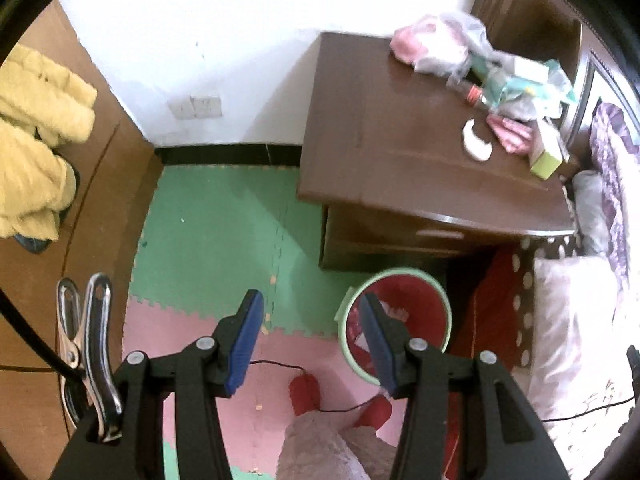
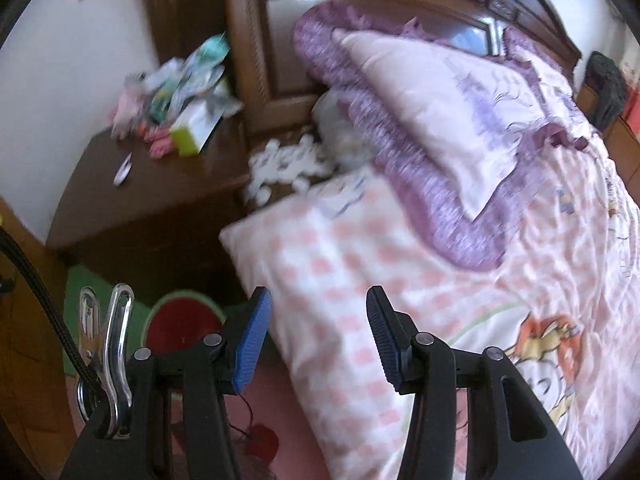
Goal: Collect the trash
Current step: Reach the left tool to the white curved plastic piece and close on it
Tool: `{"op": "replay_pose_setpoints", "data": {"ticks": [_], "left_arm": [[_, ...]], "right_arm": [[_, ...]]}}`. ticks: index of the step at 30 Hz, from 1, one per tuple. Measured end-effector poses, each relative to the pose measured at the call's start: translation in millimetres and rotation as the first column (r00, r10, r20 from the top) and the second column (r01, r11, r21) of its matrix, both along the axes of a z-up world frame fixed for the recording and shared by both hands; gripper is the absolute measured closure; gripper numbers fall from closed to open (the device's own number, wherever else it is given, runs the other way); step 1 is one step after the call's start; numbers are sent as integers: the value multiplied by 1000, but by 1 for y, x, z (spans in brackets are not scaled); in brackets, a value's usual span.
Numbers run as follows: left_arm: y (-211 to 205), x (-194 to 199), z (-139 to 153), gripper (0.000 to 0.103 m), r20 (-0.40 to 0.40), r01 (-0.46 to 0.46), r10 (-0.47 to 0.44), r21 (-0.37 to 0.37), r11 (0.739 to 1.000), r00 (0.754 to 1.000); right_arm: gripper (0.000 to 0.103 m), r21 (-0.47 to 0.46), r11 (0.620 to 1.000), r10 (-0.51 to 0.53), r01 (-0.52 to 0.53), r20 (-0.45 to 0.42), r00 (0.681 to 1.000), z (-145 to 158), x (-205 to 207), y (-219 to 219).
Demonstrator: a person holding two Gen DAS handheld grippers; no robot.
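Both your grippers hang empty, jaws parted: the left gripper above the floor mats, the right gripper above the bed's edge. Take the nightstand as your landmark. The trash heap lies on its back corner nearest the headboard: crinkled plastic bags, wrappers, a small green-and-white box. The bin, red-lined with paper already in it, stands on the floor just before the nightstand's front. Expect the bags to be light, limp and slippery; pinch a bunched fold, not a flat face. The box looks stiff; grip it across its narrow sides.
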State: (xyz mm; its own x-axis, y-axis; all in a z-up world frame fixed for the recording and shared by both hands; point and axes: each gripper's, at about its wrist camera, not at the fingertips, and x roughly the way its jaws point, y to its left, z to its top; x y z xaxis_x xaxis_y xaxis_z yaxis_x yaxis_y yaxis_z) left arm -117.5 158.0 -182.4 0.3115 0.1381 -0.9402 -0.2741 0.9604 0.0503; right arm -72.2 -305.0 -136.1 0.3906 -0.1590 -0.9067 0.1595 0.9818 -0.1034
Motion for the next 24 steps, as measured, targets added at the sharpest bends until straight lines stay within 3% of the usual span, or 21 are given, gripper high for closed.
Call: {"op": "replay_pose_setpoints", "data": {"ticks": [6, 15, 21, 24], "left_arm": [[-10, 30, 21, 51, 39, -12, 13, -35, 999, 999], [-40, 89, 53, 51, 100, 74, -66, -75, 994, 993], [-57, 130, 51, 50, 87, 138, -127, -138, 981, 988], [-73, 157, 40, 50, 69, 215, -206, -151, 965, 976]], "right_arm": [[53, -8, 1000, -16, 16, 58, 998, 22, 30, -14], [53, 58, 998, 10, -16, 103, 995, 44, 79, -1], [53, 104, 995, -5, -4, 80, 997, 44, 113, 23], [53, 99, 995, 3, -10, 68, 998, 39, 131, 37]]}}
